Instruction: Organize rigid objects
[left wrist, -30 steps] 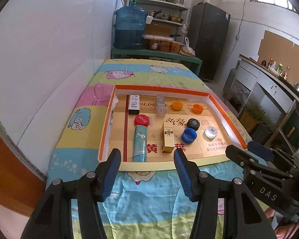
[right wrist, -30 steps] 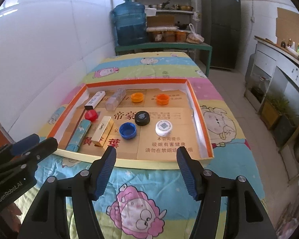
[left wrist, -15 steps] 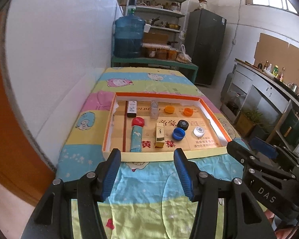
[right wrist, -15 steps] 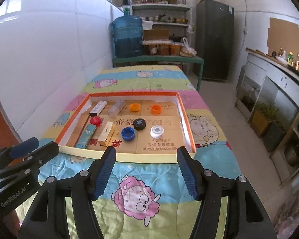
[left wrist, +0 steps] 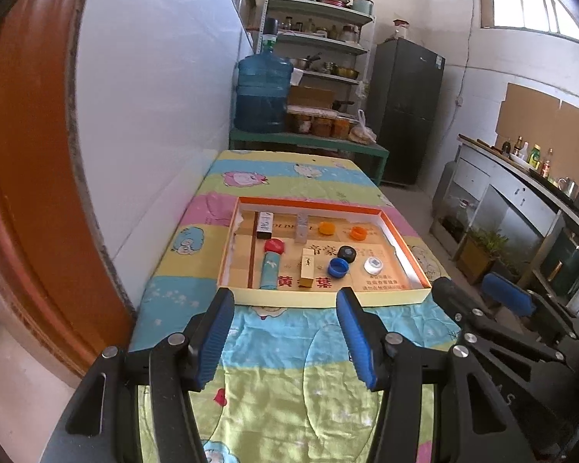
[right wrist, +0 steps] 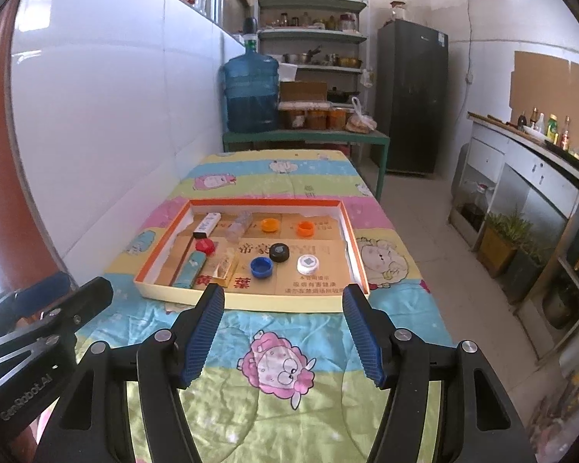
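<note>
both grippers (left wrist: 285, 301) (right wrist: 283, 297) pulled back; tray (right wrist: 251, 303) lies well ahead.

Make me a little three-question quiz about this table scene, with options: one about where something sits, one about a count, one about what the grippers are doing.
1. Where is the red cap?
A. At the far end of the teal tube
B. Between the two orange caps
C. Outside the tray on the cloth

2. How many orange caps lie in the tray?
A. One
B. Two
C. Four

3. What do the left gripper and right gripper hold?
A. A cap each
B. One box together
C. Nothing, both open

Answers: 1 A, the cap touches the tube's far end. 2 B, two caps sit near the tray's far wall. 3 C, only cloth shows between the fingers.
</note>
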